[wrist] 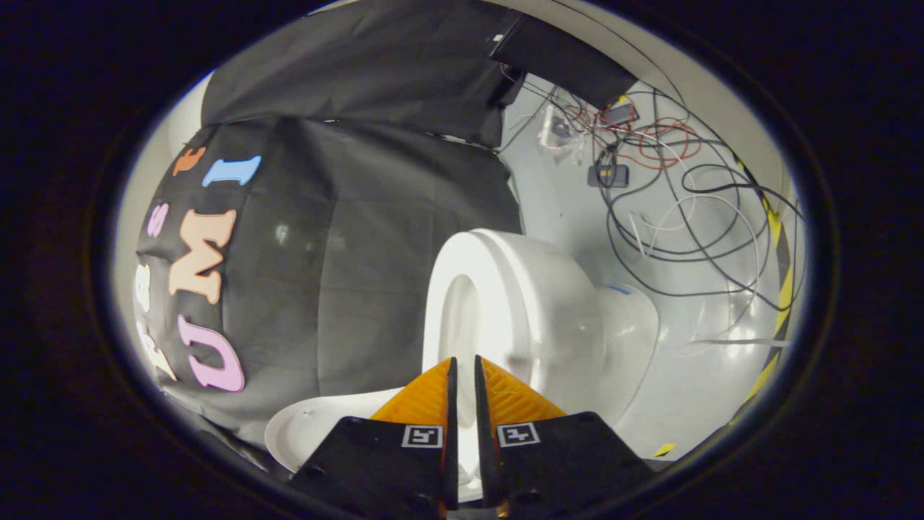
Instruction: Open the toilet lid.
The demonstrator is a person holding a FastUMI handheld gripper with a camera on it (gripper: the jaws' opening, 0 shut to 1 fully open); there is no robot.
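- Toilet lid (pixel 325 427): white, at about 8 o'clock from the tong tips, reaching toward the black cloth wall (pixel 361 289); appears already swung off the bowl, so the opening looks largely done.
- Toilet seat (pixel 462 289) and bowl (pixel 556 325): just beyond the tips at 12 to 1 o'clock, seat ring exposed, whole view rolled so the toilet reads sideways.
- Tongs (pixel 462 372): fingers nearly together, only a narrow slit between them; a white edge shows in that slit lower down, but cannot tell whether it is pinched or merely behind.
- Risk: if the lid is not past its balance point, letting go could drop it back with a slam; cause would be release too early or too low.
- Risk: thin, smooth plastic could slip from a light pinch; cause would be a pull along the lid's face instead of around its hinge.
- Risk: tips close to the seat rim; a careless withdrawal could knock it.
- Pose: held low and close to the toilet, strongly rolled, pointing along the seat toward the tank end.
- Farther out at 2 o'clock: tangle of cables (pixel 671 209) on the pale floor (pixel 707 375).
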